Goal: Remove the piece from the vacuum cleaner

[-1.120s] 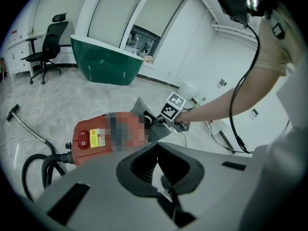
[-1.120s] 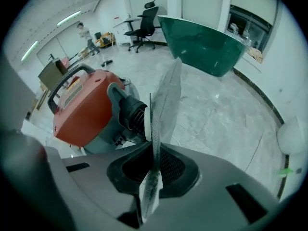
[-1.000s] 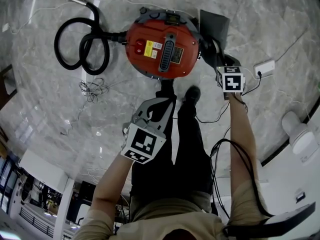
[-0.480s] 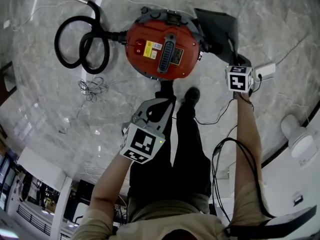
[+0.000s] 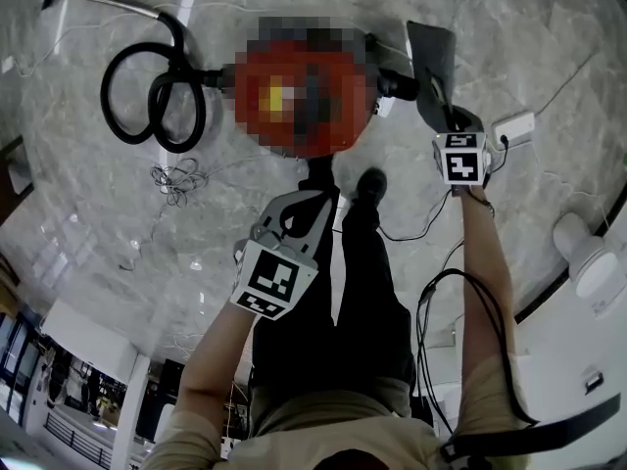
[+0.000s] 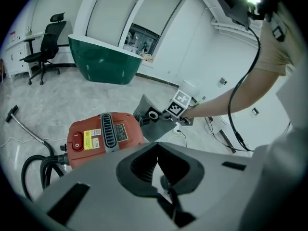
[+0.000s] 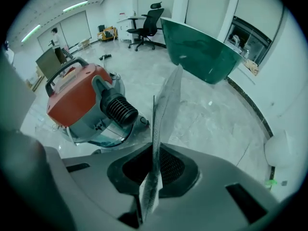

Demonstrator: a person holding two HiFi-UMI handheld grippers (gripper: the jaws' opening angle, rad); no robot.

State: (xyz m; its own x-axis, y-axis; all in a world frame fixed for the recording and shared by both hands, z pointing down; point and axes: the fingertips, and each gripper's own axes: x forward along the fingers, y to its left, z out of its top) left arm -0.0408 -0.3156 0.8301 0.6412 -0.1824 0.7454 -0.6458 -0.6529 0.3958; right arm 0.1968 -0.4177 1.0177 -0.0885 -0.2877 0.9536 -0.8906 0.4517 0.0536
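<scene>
Your left gripper [image 6: 158, 160] hangs closed and empty above the red vacuum cleaner [image 6: 101, 134]. The flat grey piece [image 7: 165, 109] stands just right of its ribbed outlet [image 7: 119, 110], apart from it, pinched edgewise in your right gripper [image 7: 153, 177].

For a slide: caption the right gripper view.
Right gripper pinching a thin grey panel beside the red vacuum cleaner.

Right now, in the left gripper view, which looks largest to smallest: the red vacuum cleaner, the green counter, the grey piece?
1 and 2, unranked: green counter and red vacuum cleaner look about alike; the counter stands farther away.
3: grey piece, clearly smallest.
</scene>
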